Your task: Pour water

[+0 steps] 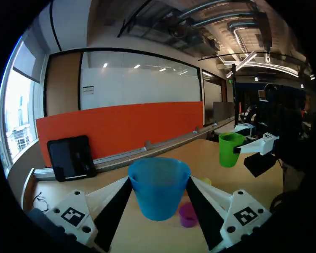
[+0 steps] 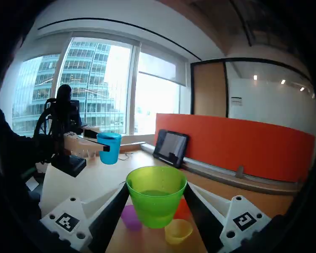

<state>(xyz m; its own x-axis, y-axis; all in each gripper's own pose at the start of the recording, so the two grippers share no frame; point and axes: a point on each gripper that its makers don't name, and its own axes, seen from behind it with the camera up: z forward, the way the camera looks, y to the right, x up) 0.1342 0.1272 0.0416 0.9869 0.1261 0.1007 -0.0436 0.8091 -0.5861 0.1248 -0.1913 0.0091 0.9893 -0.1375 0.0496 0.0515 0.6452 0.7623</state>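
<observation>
My left gripper (image 1: 159, 195) is shut on a blue cup (image 1: 159, 189), held upright above the wooden table (image 1: 208, 154). Farther off to the right, the other gripper holds a green cup (image 1: 230, 149). My right gripper (image 2: 156, 201) is shut on that green cup (image 2: 156, 195), upright, with liquid visible inside. At the left of the right gripper view, the left gripper's fingers (image 2: 87, 145) hold the blue cup (image 2: 108, 148) in the air, apart from the green one.
Small cups stand on the table below: purple (image 1: 187, 214), yellow (image 2: 178, 231), purple (image 2: 130, 217) and an orange one (image 2: 183, 209) behind the green cup. A tablet (image 1: 70, 157) leans against the orange partition (image 1: 128, 124). Windows lie beyond the table's far side.
</observation>
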